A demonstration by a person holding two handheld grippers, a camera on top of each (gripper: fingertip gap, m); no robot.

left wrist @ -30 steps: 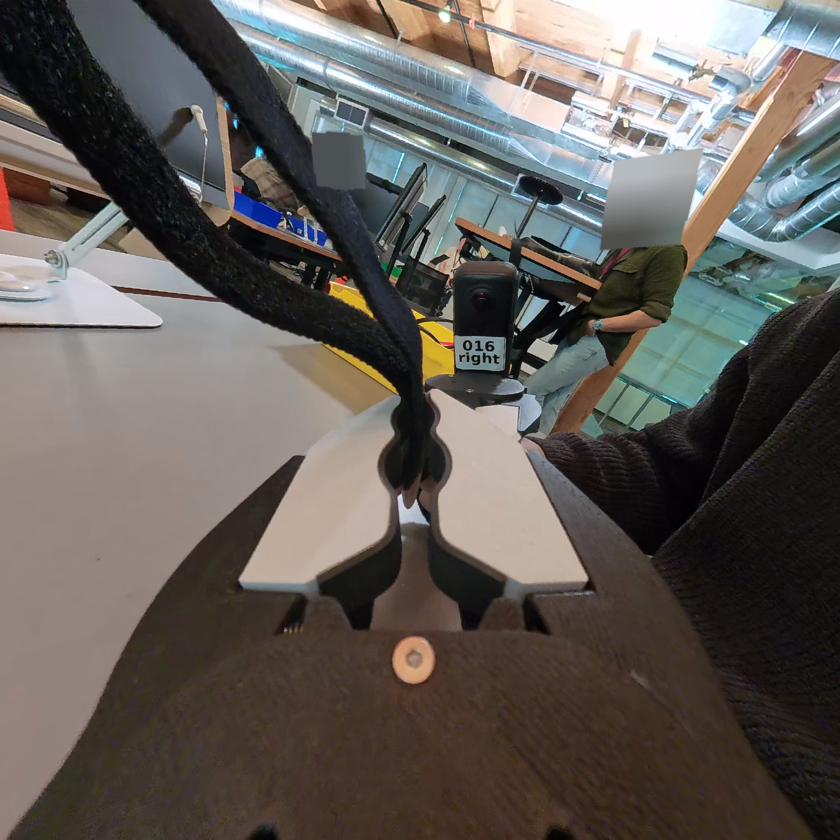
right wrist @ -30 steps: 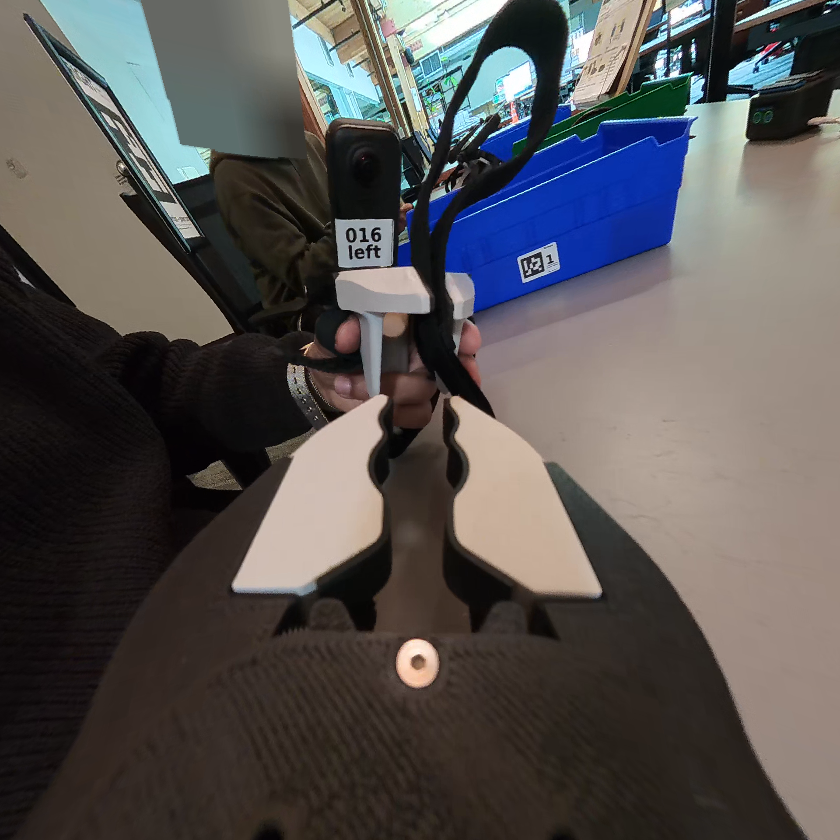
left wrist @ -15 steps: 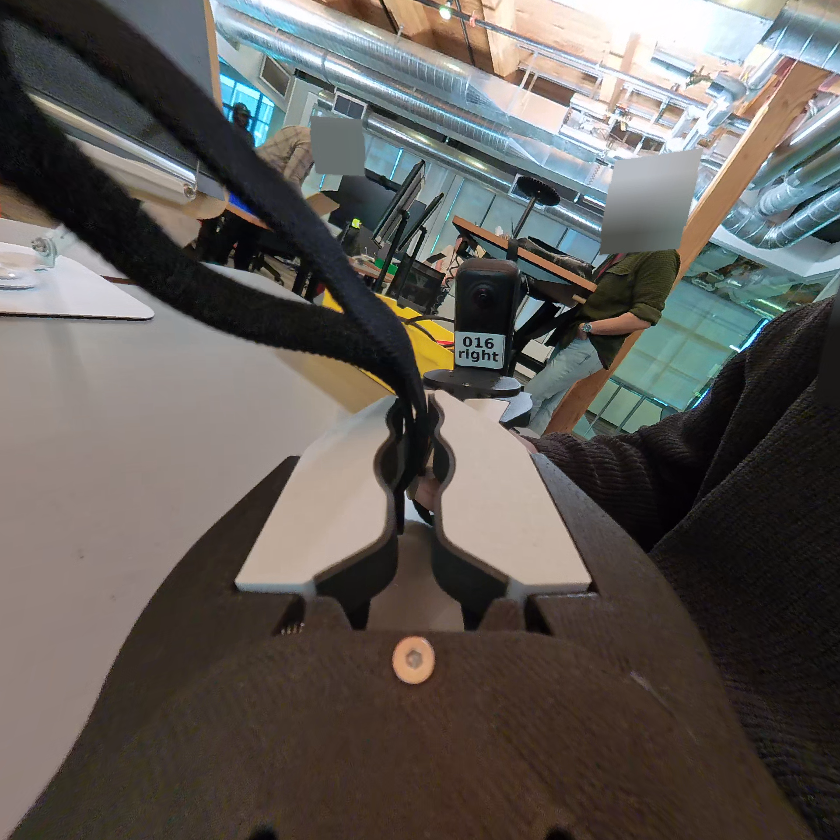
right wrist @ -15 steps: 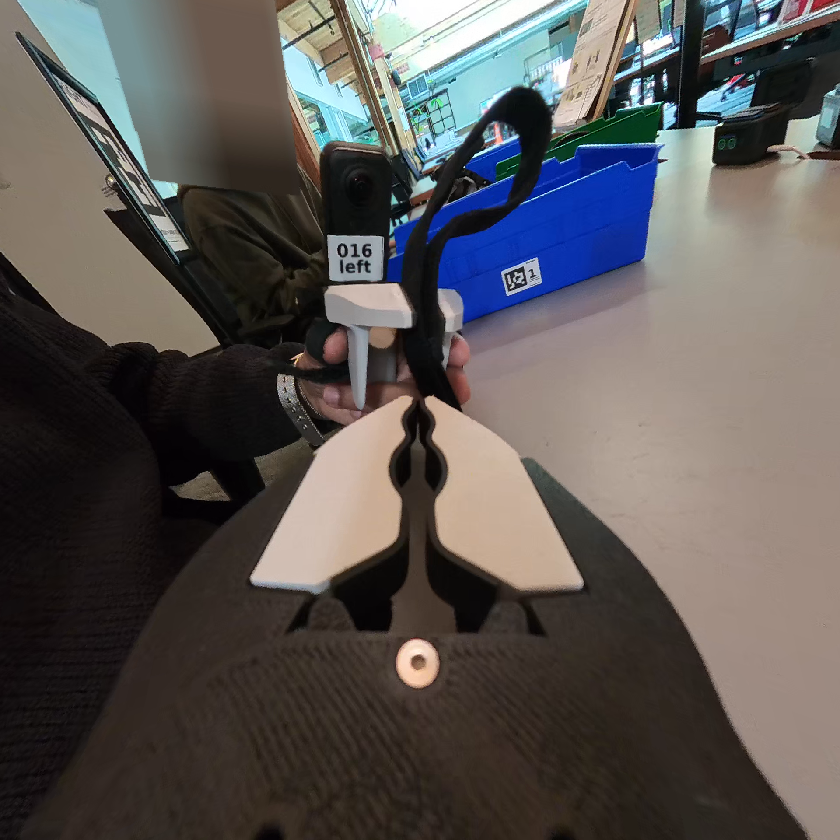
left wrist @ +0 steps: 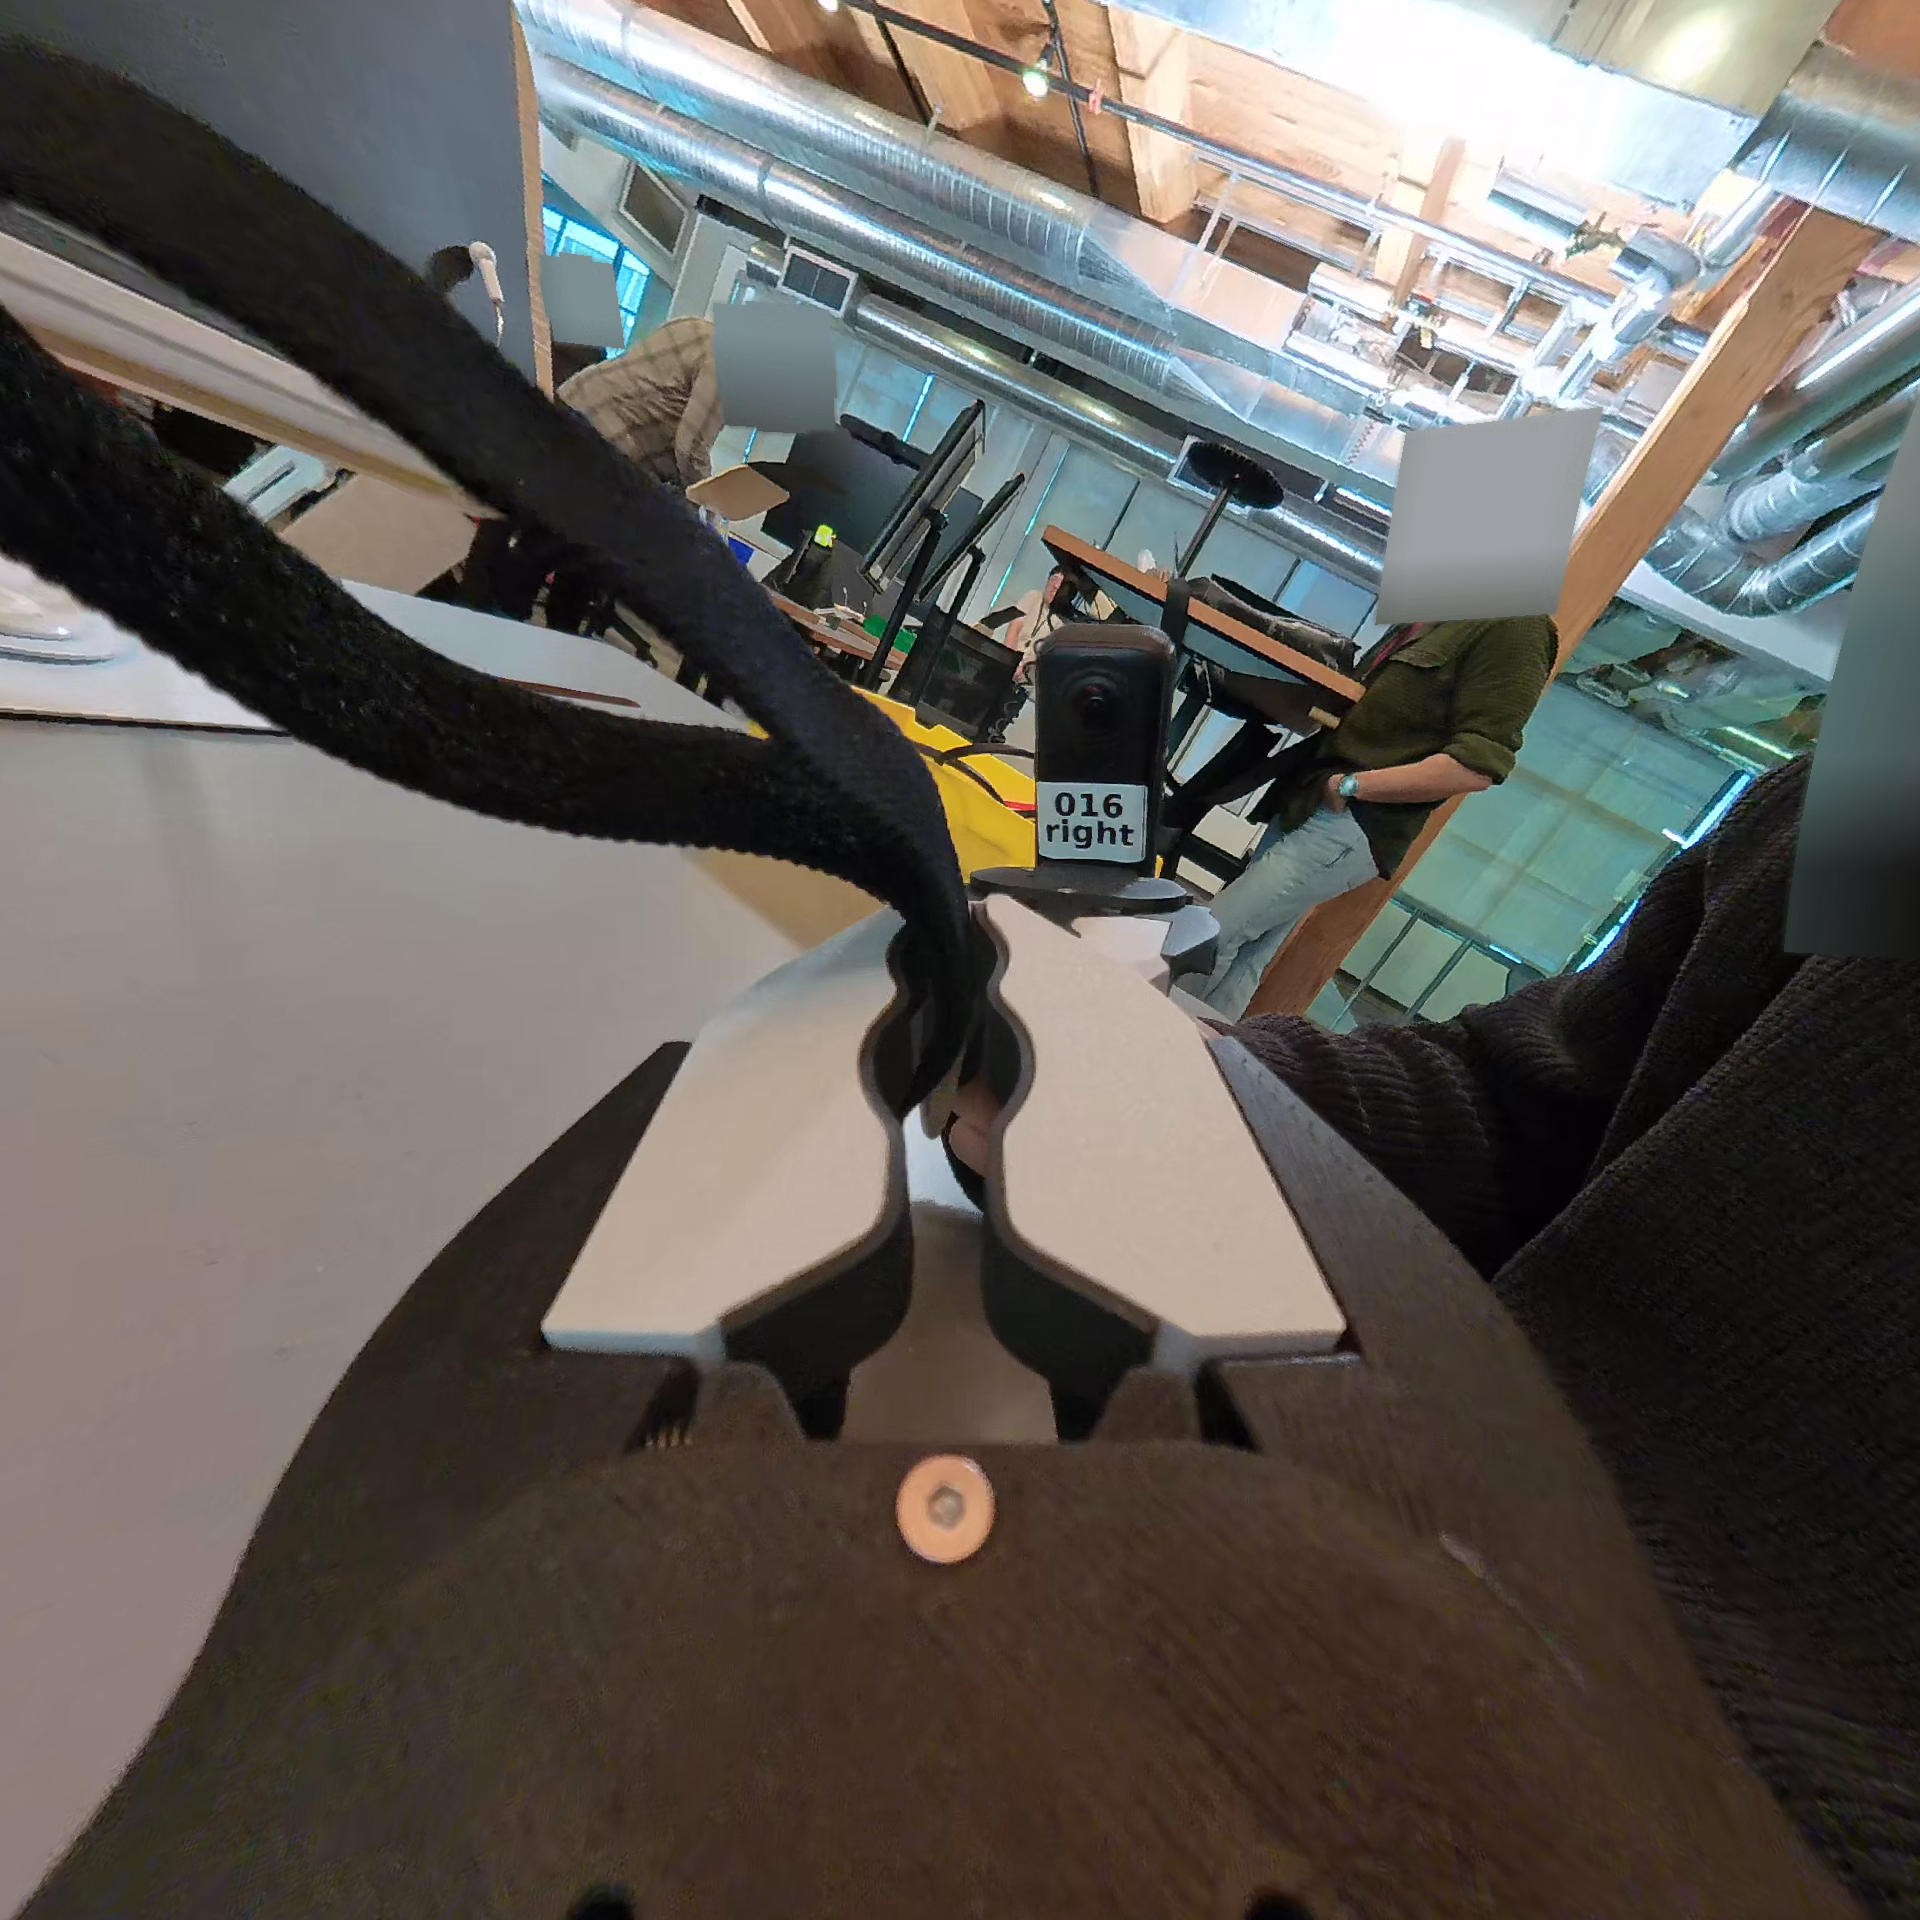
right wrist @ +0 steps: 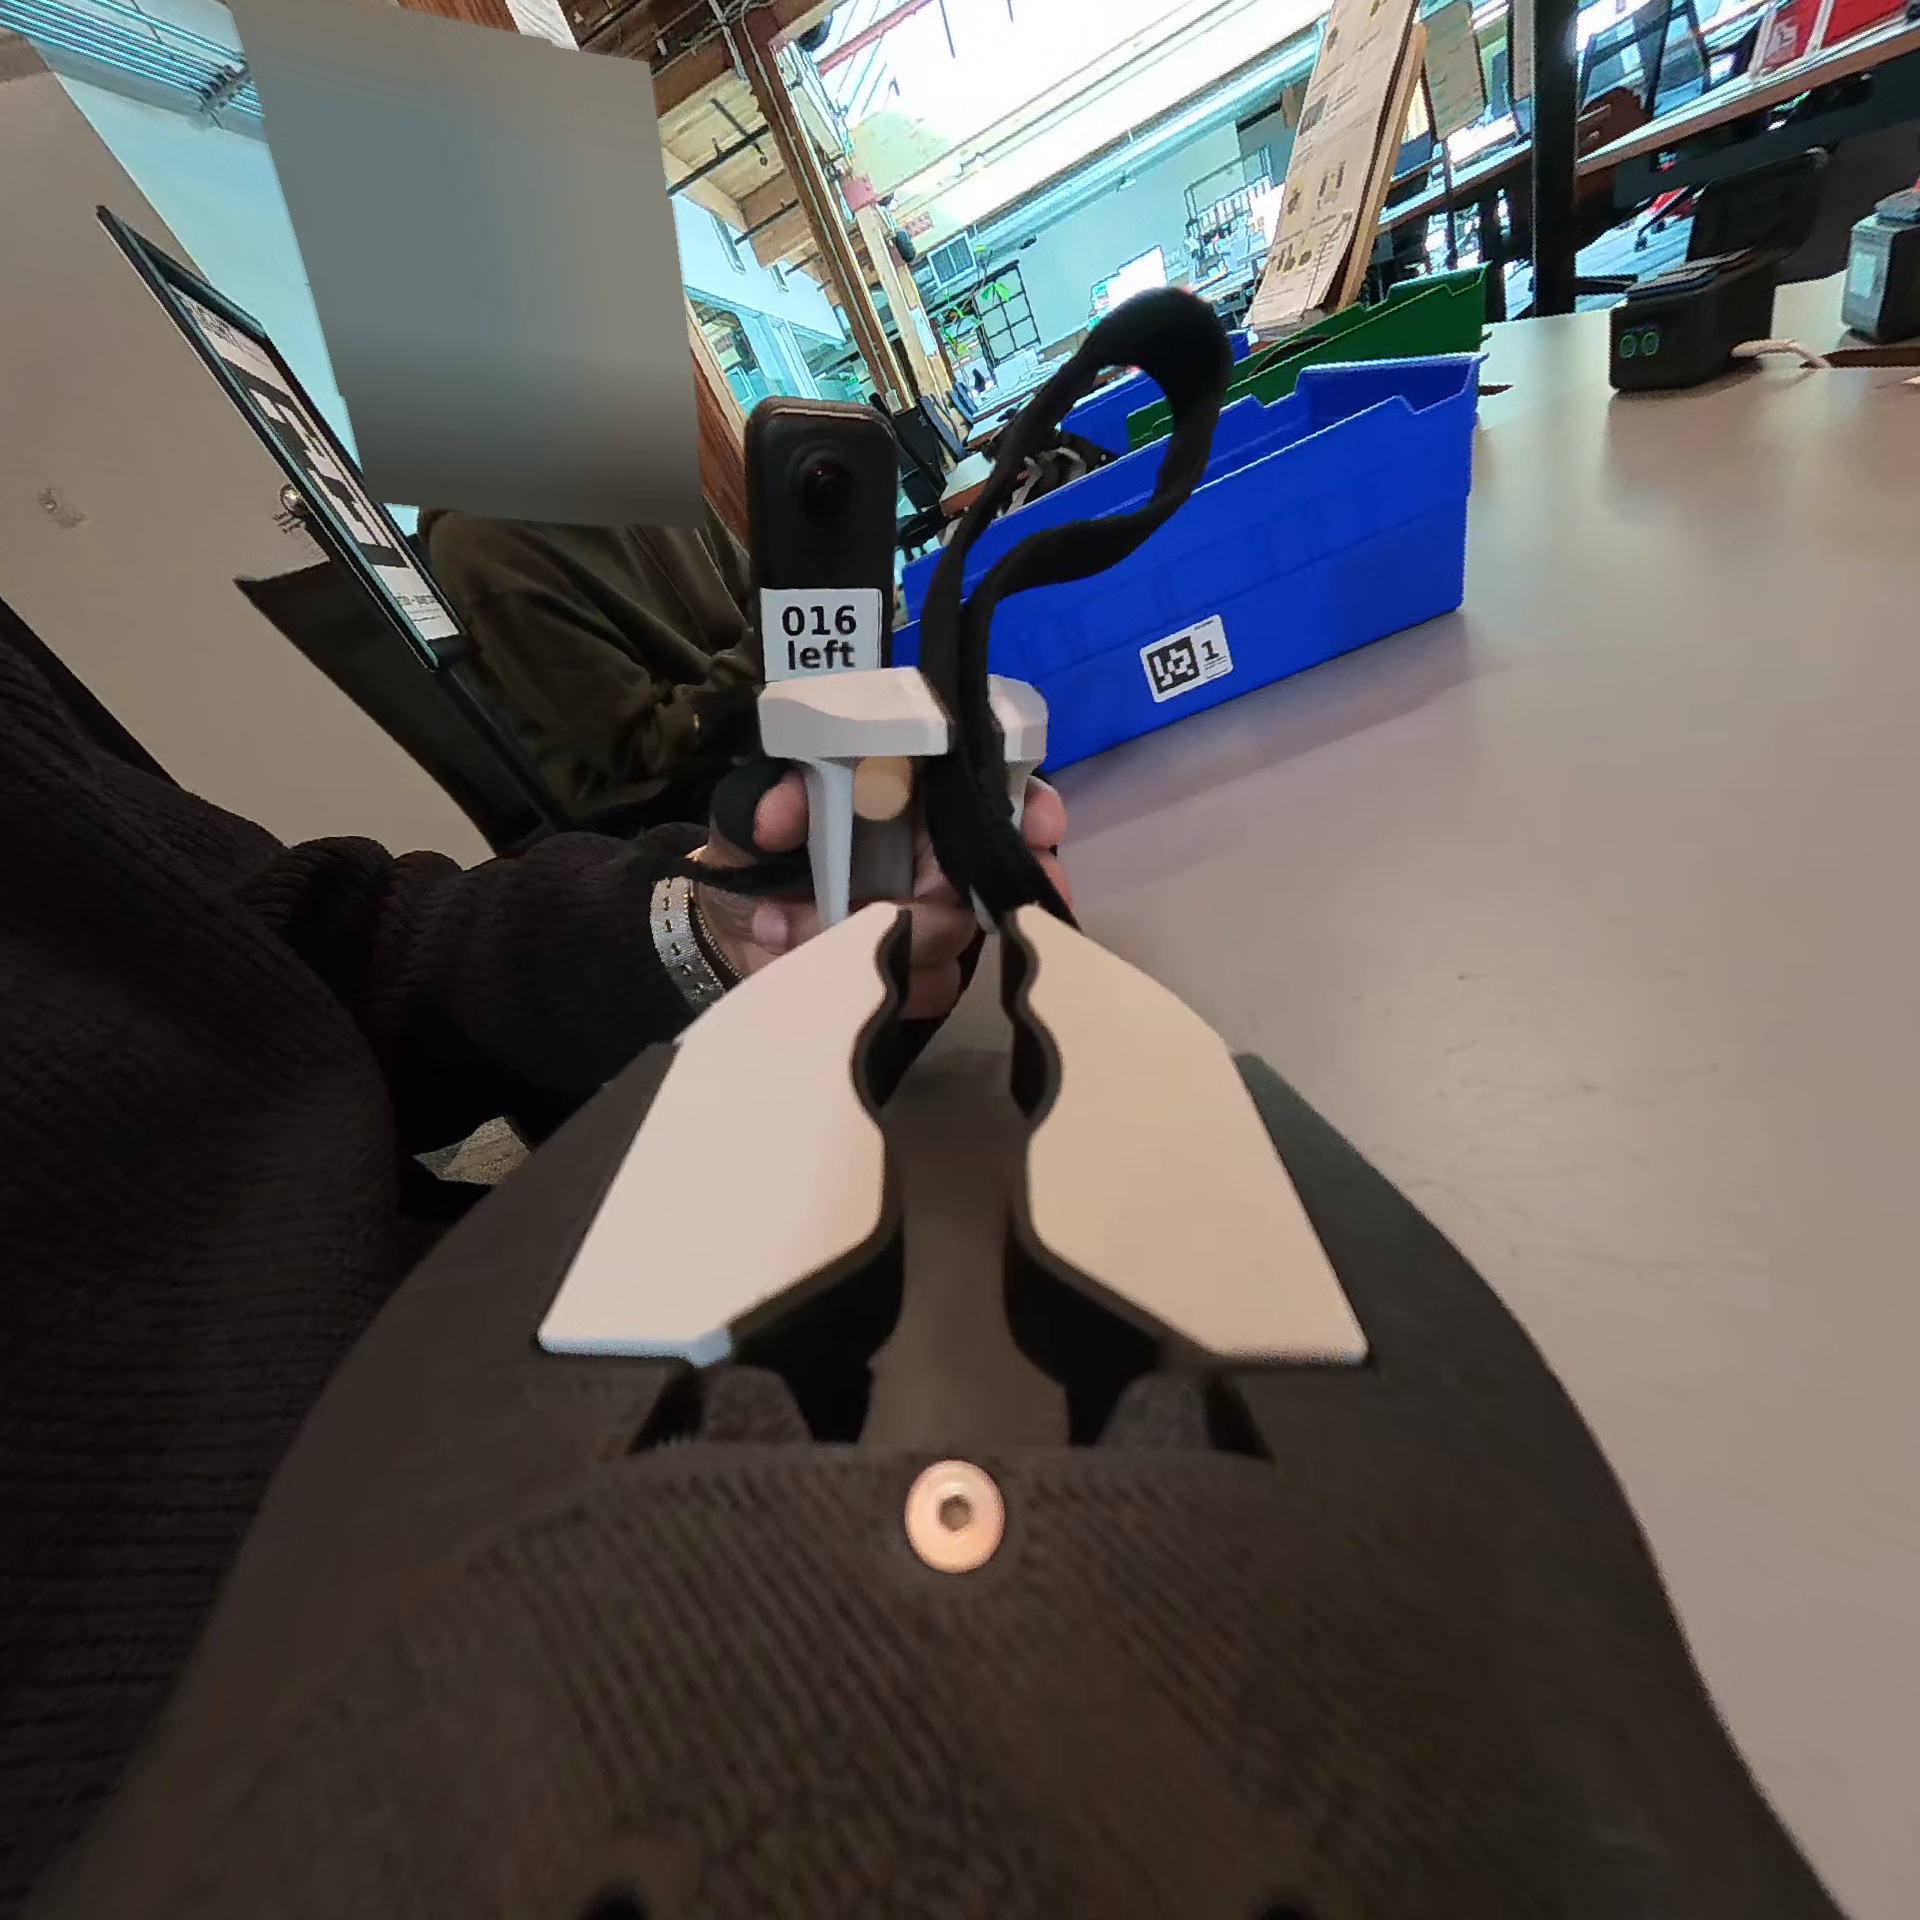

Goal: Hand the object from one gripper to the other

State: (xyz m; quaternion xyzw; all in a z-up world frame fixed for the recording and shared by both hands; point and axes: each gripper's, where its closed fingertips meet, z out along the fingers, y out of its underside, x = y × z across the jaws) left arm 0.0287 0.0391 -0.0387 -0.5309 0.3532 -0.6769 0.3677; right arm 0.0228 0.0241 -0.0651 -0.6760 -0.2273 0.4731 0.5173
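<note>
Your left gripper [left wrist: 940,997] is clamped narrow on the black fabric strap [left wrist: 436,665], both runs of it pinched between the white fingers [left wrist: 769,1164] close to the tips, with a short tail poking down through the gap. From that pinch the strap rises up and to the left in two thick bands, filling the upper left of the left wrist view. Your right gripper [right wrist: 951,935] has its jaws parted to a moderate gap with nothing between them; the strap's lower end hangs just past its right fingertip, and whether it touches there you cannot tell. Straight ahead of it, in the right wrist view, the left gripper [right wrist: 961,727] faces you with the strap [right wrist: 1049,551] running up through it and curling into a loop overhead, your hand [right wrist: 914,883] wrapped round the handle below, a dark knit sleeve [right wrist: 312,987] behind. The grey worktop [right wrist: 1558,935] stretches off to the right, and on it sits a blue bin [right wrist: 1299,551] with a green bin [right wrist: 1382,312] just behind. In the left wrist view, beyond the right gripper's camera [left wrist: 1101,717], there's a yellow bin [left wrist: 956,769], a person in an olive shirt [left wrist: 1434,717] standing by a wooden post [left wrist: 1662,457], and silver ducts [left wrist: 935,197] overhead.
</note>
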